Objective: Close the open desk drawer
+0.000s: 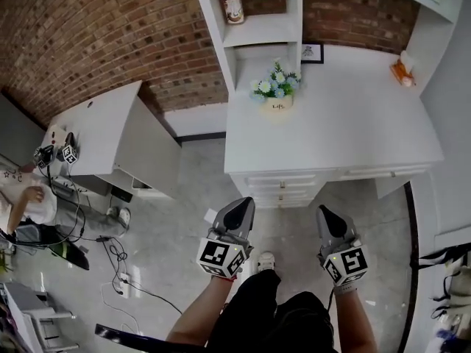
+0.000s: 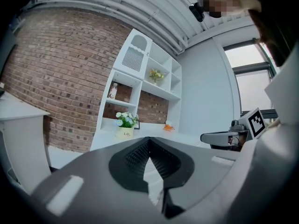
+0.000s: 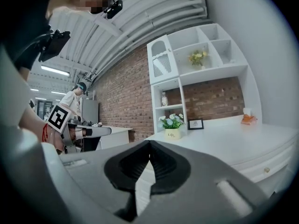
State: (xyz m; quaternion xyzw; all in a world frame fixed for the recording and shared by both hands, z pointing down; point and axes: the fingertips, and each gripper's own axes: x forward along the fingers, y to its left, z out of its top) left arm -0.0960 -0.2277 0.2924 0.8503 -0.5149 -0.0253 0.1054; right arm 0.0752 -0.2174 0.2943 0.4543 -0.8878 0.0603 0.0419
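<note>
The white desk (image 1: 353,131) stands ahead of me, with a stack of drawer fronts (image 1: 283,186) under its front edge. The fronts look stepped from above, and I cannot tell which one stands out. Both grippers hang over the floor just short of the desk, touching nothing. My left gripper (image 1: 246,203) points at the drawer stack with its jaws shut and empty. My right gripper (image 1: 324,210) is level with it, also shut and empty. In the right gripper view a drawer front with a small knob (image 3: 266,170) shows under the desktop.
A flower pot (image 1: 276,94), a small picture frame (image 1: 312,52) and an orange object (image 1: 401,72) sit on the desk, below white shelves (image 1: 257,28). A second white desk (image 1: 110,134) stands left, beside a seated person (image 1: 22,204). Cables (image 1: 118,263) lie on the floor.
</note>
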